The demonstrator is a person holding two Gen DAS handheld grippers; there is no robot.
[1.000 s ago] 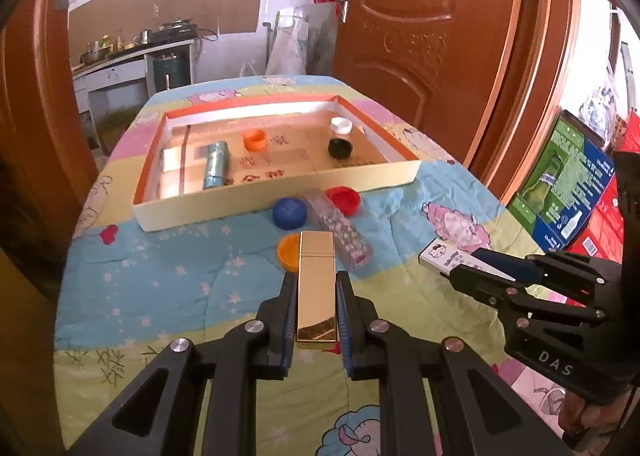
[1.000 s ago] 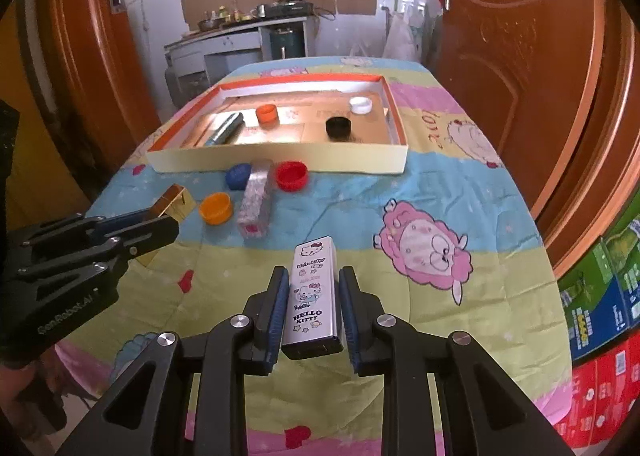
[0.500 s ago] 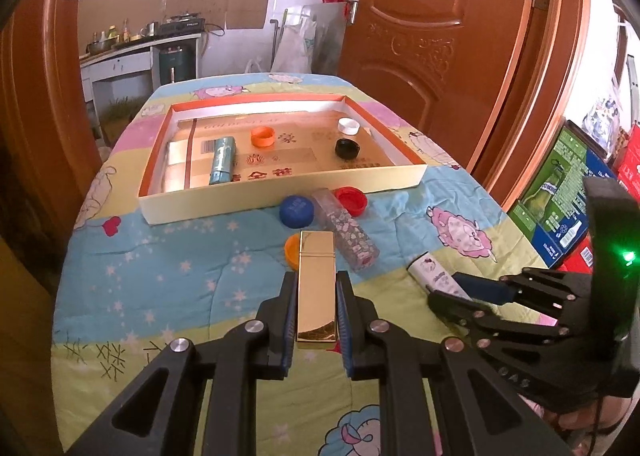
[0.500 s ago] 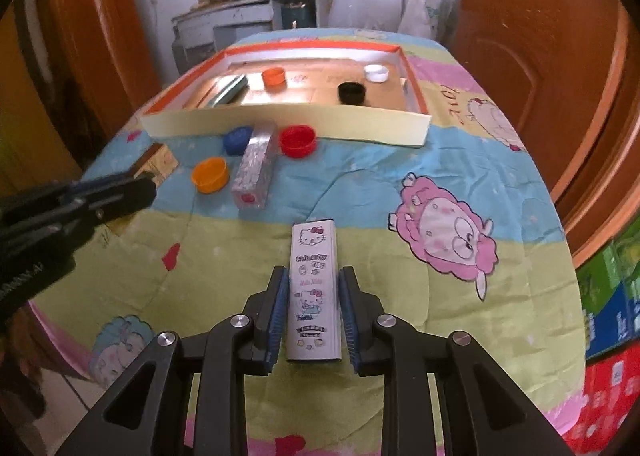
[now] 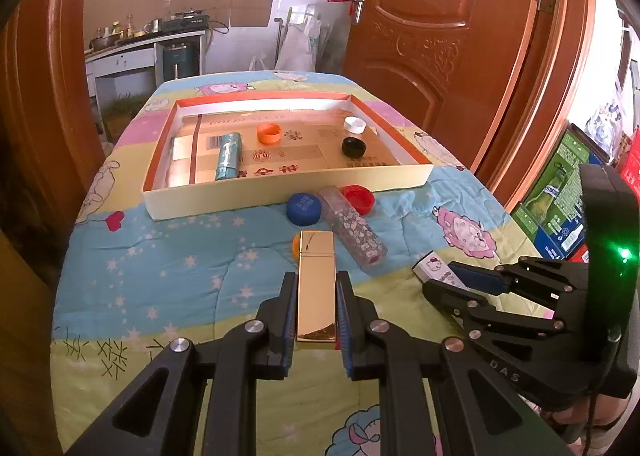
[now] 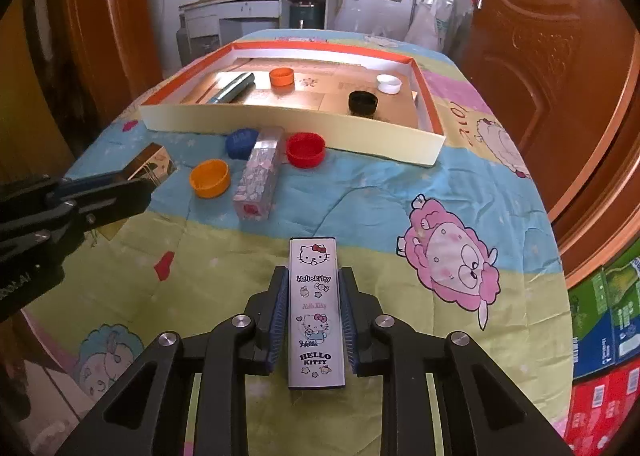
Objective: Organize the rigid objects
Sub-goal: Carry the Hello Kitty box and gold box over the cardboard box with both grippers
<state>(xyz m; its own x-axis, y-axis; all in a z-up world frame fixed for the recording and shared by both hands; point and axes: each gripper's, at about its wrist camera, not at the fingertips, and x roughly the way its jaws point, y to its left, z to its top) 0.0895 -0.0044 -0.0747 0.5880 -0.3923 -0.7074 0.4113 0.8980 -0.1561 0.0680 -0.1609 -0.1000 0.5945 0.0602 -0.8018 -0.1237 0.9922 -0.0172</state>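
My left gripper is shut on a gold box and holds it above the quilt. My right gripper is shut on a white Hello Kitty box; it also shows in the left wrist view. Ahead lies a shallow cardboard tray with an orange inner rim, holding a teal tube, an orange cap, a black cap and a white cap. In front of the tray lie a blue cap, a red cap, an orange cap and a patterned clear box.
The table is covered with a cartoon quilt. An orange wooden door stands at the right, with stacked cartons on the floor beside it. A kitchen counter is at the back.
Both grippers keep hold of their boxes. The right gripper has swung in closer to the left one and tilted down towards the quilt; the left view has risen slightly.
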